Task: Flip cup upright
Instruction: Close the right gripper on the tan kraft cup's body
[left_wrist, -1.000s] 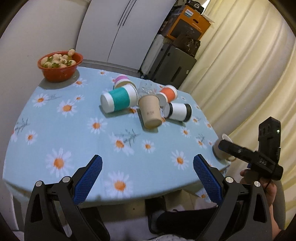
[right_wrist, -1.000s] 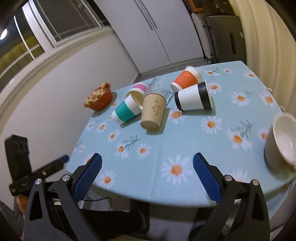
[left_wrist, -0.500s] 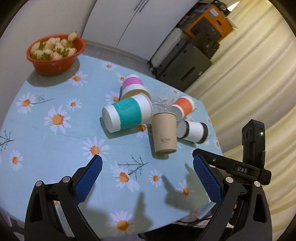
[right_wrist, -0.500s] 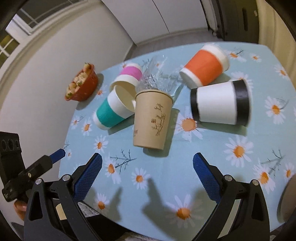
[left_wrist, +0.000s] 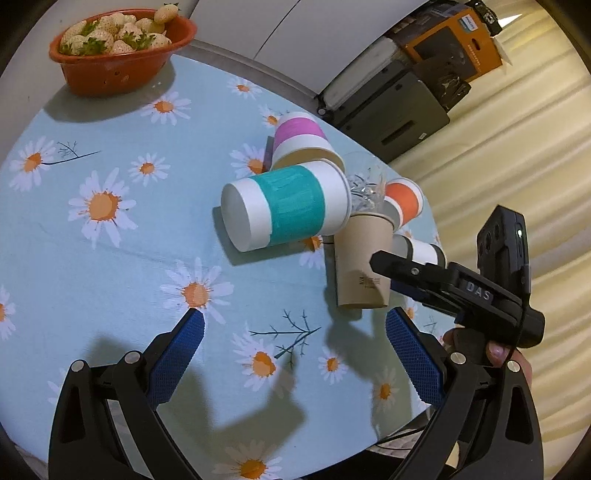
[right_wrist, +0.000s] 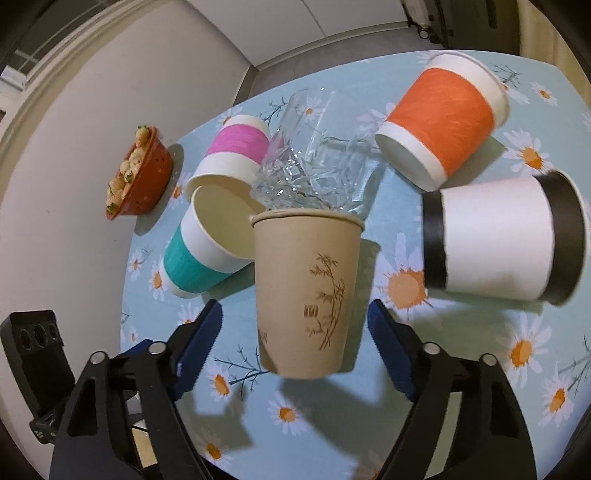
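Round worktop (left_wrist: 110, 258) under a daisy cloth, seen whole only from the left wrist. Red bowl (left_wrist: 118, 55) heaped with pale strawberries (left_wrist: 110, 33). On their sides: teal cup (left_wrist: 284, 206), black-banded cup (right_wrist: 502, 240), orange cup (right_wrist: 443, 122), pink cup (right_wrist: 232, 155), glass (right_wrist: 317, 166), empty. Tan cup (right_wrist: 306, 295) lying between spread right gripper (right_wrist: 295, 332) fingers, contact unclear. Left gripper (left_wrist: 295, 343) wide apart, holding nothing.

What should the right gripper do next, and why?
Probably ease forward a little, then close. The open right gripper already has its pads either side of the brown cup, which lies on its side, but only near its base.
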